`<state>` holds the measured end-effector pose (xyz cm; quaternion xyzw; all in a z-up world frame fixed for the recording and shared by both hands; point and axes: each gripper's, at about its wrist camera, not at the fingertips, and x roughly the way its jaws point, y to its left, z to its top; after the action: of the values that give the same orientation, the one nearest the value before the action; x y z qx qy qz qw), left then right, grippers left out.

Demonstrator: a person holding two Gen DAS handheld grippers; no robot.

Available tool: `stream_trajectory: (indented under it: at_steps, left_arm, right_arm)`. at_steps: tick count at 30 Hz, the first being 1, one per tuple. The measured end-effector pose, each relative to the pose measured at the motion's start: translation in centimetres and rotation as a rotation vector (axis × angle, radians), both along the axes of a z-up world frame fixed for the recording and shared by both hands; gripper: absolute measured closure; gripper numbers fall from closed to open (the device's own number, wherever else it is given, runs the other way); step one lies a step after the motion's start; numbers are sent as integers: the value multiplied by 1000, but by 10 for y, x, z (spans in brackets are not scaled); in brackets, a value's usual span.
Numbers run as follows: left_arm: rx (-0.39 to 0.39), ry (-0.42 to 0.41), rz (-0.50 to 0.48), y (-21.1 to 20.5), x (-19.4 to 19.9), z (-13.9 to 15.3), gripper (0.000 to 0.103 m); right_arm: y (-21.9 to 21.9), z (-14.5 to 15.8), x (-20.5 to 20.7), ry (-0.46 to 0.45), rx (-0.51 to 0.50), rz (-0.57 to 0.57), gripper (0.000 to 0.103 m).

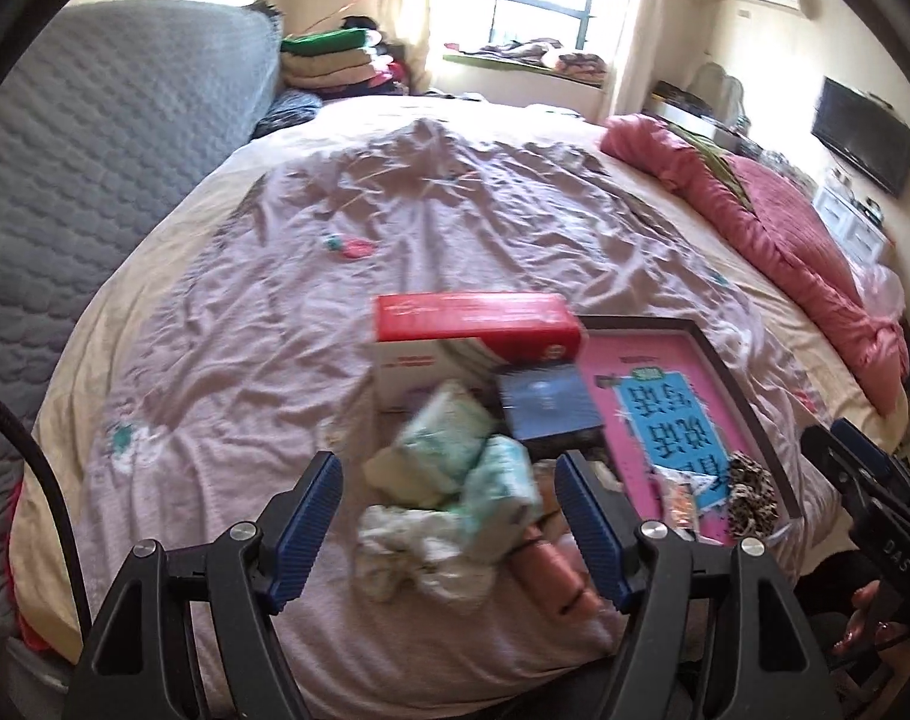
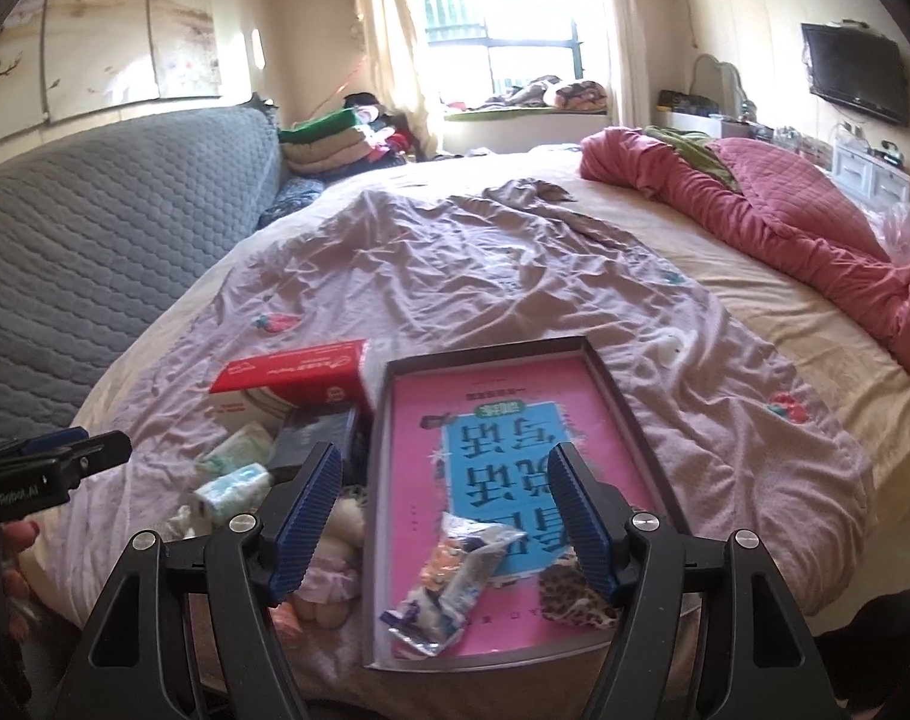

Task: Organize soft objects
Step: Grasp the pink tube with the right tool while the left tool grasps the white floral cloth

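Soft objects (image 1: 449,468) lie heaped on the lilac bedspread (image 1: 311,228), just left of the tray (image 2: 599,360).

The two mint-green packs (image 1: 443,438) lie side by side, long axes slanting up to the right in the left wrist view, against a red-and-white box (image 1: 473,318). A plastic snack packet (image 2: 449,576) in the tray slants likewise, beside a leopard-print scrunchie (image 2: 575,594). The left gripper (image 1: 449,522) and right gripper (image 2: 446,516) hang spread wide, pinching nothing.
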<state>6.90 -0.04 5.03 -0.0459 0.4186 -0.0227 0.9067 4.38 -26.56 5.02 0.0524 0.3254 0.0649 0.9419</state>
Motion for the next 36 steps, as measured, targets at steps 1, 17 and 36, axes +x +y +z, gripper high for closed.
stream_trajectory:
  at_steps: [1,17,36]
  left_arm:
    - [2,9,14,8,0,-3,30]
    - [-17,79,59,58,-4,-42,30]
    - [-55,169,-53,29,3,-104,30]
  right_arm:
    - [4,-1,0,-1,-6,8,30]
    - [63,-24,-1,65,-62,156,30]
    - [123,-90,6,224,-175,344,30]
